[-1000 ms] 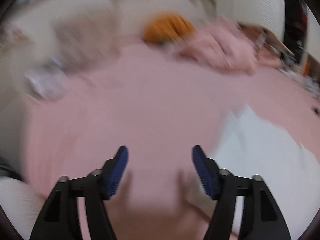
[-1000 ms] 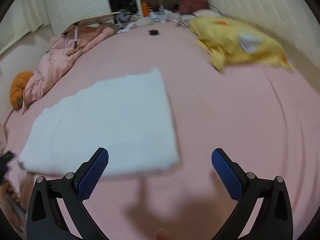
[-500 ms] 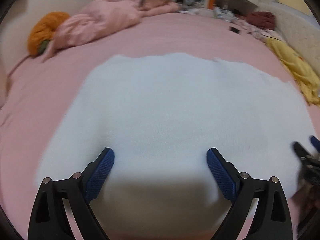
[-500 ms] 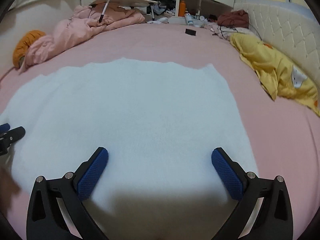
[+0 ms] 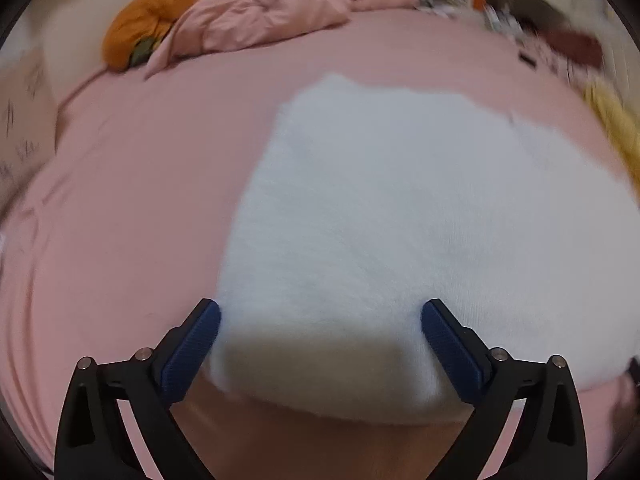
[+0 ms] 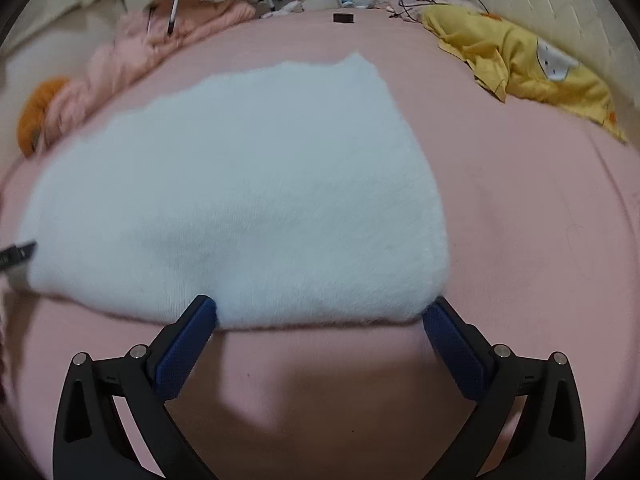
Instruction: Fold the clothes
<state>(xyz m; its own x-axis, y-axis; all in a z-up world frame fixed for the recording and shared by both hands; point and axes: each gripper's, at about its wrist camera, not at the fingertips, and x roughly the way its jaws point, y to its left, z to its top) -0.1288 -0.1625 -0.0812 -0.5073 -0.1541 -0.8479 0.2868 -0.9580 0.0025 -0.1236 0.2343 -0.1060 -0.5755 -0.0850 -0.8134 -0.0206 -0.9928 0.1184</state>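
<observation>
Grippers come first in both wrist views: the left gripper point(image 5: 320, 312) stands spread wide over the near left corner of the white fluffy cloth point(image 5: 400, 220), its blue pads apart with nothing pinched. The right gripper point(image 6: 320, 312) is likewise spread, its pads straddling the cloth's near right corner without pressing on it. The cloth lies flat on the pink bedsheet point(image 6: 520, 220), already a neat rectangle, possibly folded once, though no layers can be made out. No fold is underway; grasping both near corners and carrying them to the far edge seems to remain. Beyond the cloth lie a crumpled pink blanket point(image 5: 260, 20) and an orange cushion point(image 5: 144, 20) at the left, and a yellow garment point(image 6: 540, 68) at the right, apparently still unfolded.
</observation>
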